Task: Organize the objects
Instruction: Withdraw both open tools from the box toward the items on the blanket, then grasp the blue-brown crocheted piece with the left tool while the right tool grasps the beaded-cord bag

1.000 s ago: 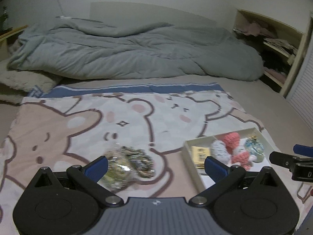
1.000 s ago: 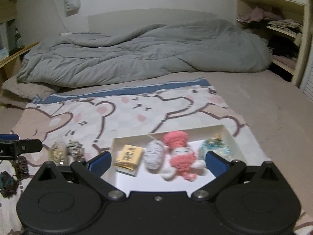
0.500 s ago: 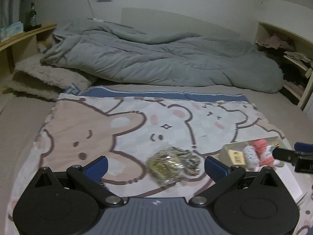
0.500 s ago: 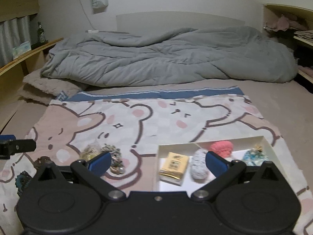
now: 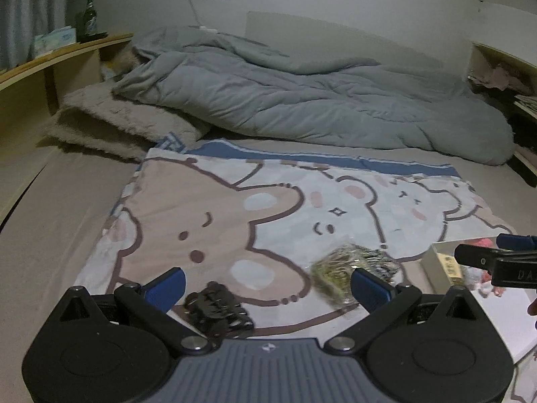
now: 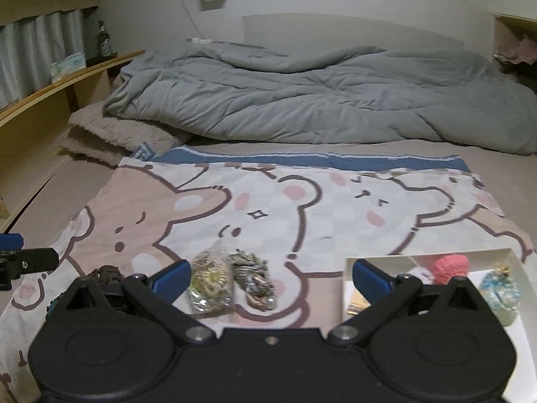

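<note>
A bear-print blanket lies over the bed. On it, a dark knobbly object rests between the fingers of my open left gripper. Two clear-wrapped trinket bundles lie just inside its right finger. In the right wrist view the same bundles lie between the fingers of my open right gripper. A white tray at the right holds a pink knitted toy, a blue-green trinket and a yellow packet. The dark object shows left of the right gripper.
A rumpled grey duvet fills the back of the bed, with a fuzzy beige pillow at its left. A wooden shelf at the left carries a bottle and a tissue pack. Open shelving stands at the right.
Both grippers have swung leftward across the blanket. The dark object came in between the left gripper's fingers; the tray slid toward the right edge of both views. Neither gripper closed.
</note>
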Demonstrator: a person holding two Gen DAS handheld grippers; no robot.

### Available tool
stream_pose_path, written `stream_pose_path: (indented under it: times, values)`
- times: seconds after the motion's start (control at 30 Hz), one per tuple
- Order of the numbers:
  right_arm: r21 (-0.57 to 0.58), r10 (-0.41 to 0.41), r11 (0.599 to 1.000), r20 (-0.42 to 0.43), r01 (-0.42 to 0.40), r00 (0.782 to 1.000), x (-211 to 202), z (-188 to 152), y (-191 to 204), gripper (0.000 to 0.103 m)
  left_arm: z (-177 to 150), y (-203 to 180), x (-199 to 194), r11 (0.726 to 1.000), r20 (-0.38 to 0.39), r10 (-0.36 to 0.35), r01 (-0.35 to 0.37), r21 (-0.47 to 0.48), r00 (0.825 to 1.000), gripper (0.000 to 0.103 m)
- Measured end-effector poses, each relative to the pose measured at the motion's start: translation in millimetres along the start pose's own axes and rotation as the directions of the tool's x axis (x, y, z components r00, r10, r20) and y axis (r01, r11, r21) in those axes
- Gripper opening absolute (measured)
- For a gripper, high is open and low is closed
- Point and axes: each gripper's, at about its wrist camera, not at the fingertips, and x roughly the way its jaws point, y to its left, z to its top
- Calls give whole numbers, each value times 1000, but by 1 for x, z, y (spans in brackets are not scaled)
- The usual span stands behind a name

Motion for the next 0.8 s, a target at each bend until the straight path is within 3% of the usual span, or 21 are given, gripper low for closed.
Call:
stream_pose_path:
  times: [0.4, 0.57, 0.8]
  values:
    - [-125, 22, 992, -36, -27, 999, 52, -3, 44, 103, -18, 39, 28, 994, -56, 67, -62, 89, 996, 103]
    - [-198, 33, 979, -30, -39, 999, 77, -10, 64, 103, -28, 57, 41, 993, -136, 29, -14, 113, 990, 103]
    - [-374, 13, 927, -57, -34, 998, 111, -25, 95, 103, -44, 64, 56, 973, -274, -25, 86, 213, 961, 103]
